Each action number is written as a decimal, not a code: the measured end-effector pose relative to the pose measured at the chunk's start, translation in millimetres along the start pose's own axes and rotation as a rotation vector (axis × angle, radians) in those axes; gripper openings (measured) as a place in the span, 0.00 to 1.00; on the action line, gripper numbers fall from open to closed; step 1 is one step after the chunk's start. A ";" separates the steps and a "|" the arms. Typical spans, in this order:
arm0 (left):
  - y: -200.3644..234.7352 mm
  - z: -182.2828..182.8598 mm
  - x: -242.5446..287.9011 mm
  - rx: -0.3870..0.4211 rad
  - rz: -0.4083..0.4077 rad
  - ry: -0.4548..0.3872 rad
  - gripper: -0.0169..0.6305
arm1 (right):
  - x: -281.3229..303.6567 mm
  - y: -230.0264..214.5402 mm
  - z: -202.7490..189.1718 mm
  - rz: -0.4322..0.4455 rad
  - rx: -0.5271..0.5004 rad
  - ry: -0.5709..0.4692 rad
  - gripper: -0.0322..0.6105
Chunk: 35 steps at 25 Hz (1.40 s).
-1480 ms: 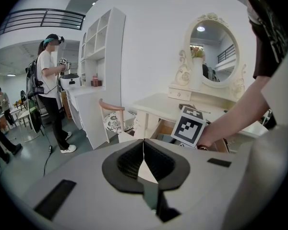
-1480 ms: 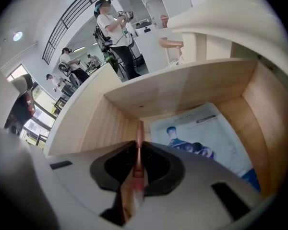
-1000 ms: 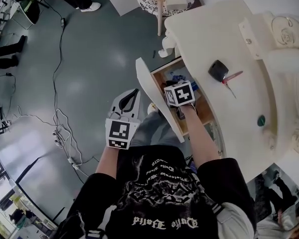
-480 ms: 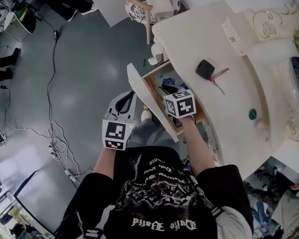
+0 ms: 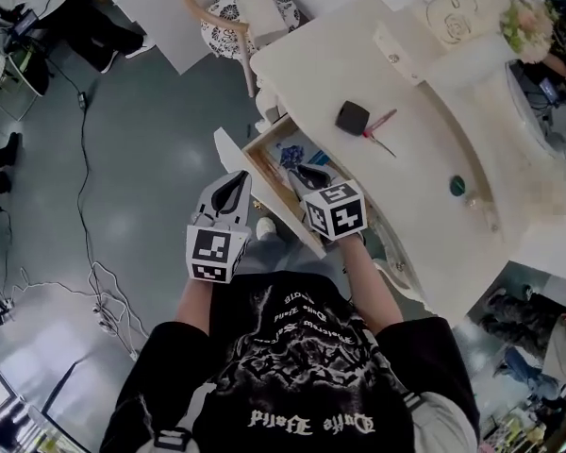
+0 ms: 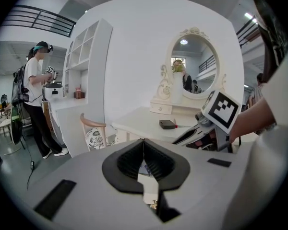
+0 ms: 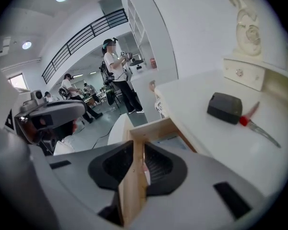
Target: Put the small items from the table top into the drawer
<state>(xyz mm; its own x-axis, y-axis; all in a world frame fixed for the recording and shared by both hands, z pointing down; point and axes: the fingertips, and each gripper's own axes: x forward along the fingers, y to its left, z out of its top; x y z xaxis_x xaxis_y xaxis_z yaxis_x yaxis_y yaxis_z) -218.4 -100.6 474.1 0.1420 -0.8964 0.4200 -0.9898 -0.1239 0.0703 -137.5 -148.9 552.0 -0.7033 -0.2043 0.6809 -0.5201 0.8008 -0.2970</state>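
The white dressing table carries a black box, a red-handled tool beside it and a small green item further right. Below its edge the wooden drawer stands pulled out with several things inside. My right gripper hovers over the drawer, open; the drawer's wooden side wall shows through the gap of the right gripper. The black box lies ahead and to its right. My left gripper hangs left of the drawer front, and the left gripper is shut on nothing.
A wooden chair with a patterned cushion stands beyond the drawer. A small white jewellery drawer and an oval mirror sit at the table's back. Cables trail over the grey floor. A person stands at the left.
My right gripper has risen out of the drawer, jaws unchanged. The left gripper has lifted a little towards the drawer front. The head view has swung, so the table sits further left.
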 end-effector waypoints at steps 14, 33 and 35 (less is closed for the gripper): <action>-63.9 18.2 20.2 0.044 -0.166 -0.040 0.05 | -93.9 -26.6 -9.1 -0.182 0.111 -0.217 0.18; -148.3 29.6 40.5 0.108 -0.350 -0.046 0.05 | -188.9 -67.5 -28.5 -0.407 0.178 -0.447 0.12; -153.6 30.0 40.8 0.116 -0.362 -0.047 0.05 | -192.4 -69.4 -32.9 -0.426 0.167 -0.444 0.12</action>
<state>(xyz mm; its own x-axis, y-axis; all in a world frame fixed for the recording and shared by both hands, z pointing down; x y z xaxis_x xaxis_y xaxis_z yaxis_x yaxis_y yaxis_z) -60.9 -131.0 453.3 0.4847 -0.8038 0.3449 -0.8707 -0.4809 0.1028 49.9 -146.6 463.6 -0.5335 -0.7279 0.4309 -0.8418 0.5066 -0.1865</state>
